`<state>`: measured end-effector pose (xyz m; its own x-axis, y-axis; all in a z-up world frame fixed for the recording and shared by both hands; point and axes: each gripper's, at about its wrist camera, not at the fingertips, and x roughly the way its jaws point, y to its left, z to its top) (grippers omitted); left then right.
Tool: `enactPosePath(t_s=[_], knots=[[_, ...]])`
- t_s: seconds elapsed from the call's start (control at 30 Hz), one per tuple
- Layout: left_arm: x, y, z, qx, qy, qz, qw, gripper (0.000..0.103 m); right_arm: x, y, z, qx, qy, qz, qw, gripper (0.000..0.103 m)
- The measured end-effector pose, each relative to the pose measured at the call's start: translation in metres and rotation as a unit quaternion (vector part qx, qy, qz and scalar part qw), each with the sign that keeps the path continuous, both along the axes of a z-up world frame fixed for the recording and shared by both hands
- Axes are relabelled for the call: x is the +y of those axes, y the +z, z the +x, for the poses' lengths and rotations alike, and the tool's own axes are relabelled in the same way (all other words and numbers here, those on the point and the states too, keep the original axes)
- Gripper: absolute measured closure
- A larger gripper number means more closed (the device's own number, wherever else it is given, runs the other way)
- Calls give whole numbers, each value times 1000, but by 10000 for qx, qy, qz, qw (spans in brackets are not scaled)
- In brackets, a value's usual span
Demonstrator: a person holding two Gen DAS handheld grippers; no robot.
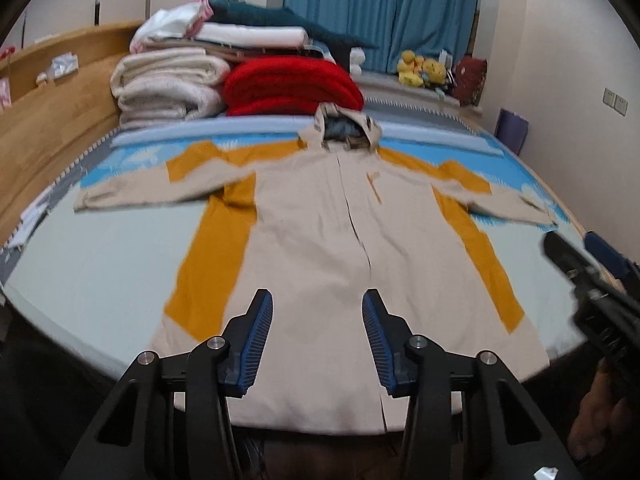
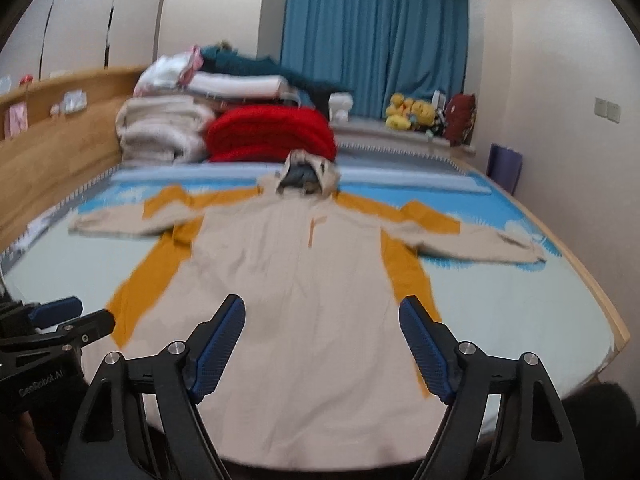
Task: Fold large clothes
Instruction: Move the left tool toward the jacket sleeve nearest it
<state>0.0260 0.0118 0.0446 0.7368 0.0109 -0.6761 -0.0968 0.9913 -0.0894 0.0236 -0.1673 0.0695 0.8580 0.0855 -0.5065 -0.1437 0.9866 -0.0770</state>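
Wooden-framed bed [image 1: 48, 136], blue curtains [image 1: 380, 12]

Folded blankets [image 1: 168, 84] – one red [image 1: 292, 86] – blue curtain [image 1: 384, 12], plush toys [image 1: 422, 68].

Hooded beige fabric jacket [image 1: 320, 232]: mustard-orange side and shoulder panels. Folded red blanket [image 1: 292, 84]. Plain blue curtain [image 1: 380, 12]. Bed sheet [image 1: 112, 248]: pale grey-green, bright blue-white print.
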Motion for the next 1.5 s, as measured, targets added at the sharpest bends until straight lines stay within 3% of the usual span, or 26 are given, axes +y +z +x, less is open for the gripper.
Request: enactPosePath(t_s=[0.23,0.43,0.77,1.0,1.2,1.5], knots=[[27,30,61,-291,100,170,9994,61,-17,50,54,-701,-130,517,9961,24],[47,38,114,-307,0,440,9986,58,-12,73,133,-611,-161,421,9971,24],[76,27,193,-80,50,706,9975,57,20,77,261,-358,144,327,9987,40],[103,-5,245,258,283,919,9950,57,41,51,317,-358,383,104,9986,54],[134,-43,286,634,495,1002,9917,57,39,-1,353,643,378,495,9960,60],[177,-76,322,902,870,892,9881,57,48,-31,381,1131,493,391,9916,60]])
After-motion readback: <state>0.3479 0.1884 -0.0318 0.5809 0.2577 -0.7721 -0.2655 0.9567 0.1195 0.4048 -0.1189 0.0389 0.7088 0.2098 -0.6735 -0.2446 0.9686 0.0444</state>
